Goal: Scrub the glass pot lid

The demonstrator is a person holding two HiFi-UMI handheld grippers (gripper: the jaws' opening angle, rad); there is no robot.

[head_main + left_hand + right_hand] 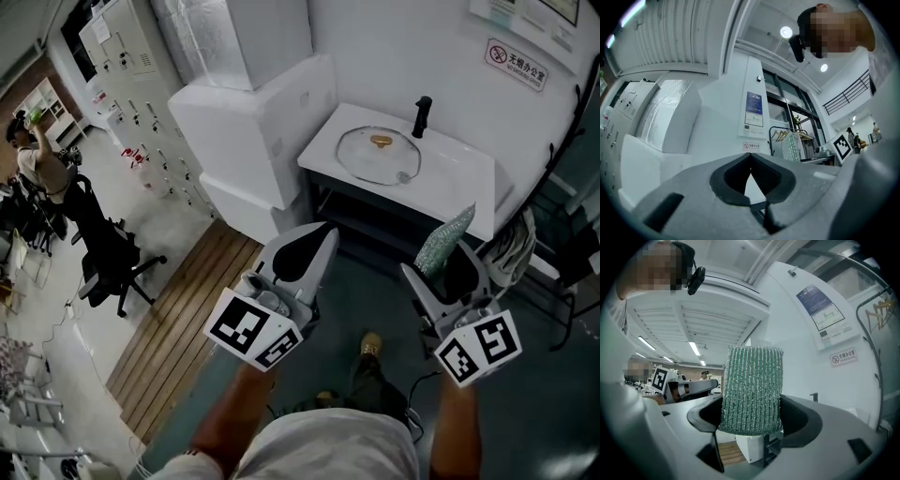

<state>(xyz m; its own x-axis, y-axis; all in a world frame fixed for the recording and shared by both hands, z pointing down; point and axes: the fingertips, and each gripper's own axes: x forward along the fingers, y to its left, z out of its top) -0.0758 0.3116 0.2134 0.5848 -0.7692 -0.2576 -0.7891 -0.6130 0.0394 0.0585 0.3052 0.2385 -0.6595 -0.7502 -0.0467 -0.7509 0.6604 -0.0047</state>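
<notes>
Glass pot lid (379,155) is lying loose on the far counter (469,178), well apart from both grippers — left gripper (319,239) sitting closed and empty, right gripper (448,270) clamping the green scrubber (443,241) — so, unpinned, it is probably risking a skid off the edge once scrubbed.

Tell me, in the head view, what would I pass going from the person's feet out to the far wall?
brown shoe → right tongs gripping a green scrubbing sponge → glass pot lid → black faucet → wall sign
</notes>
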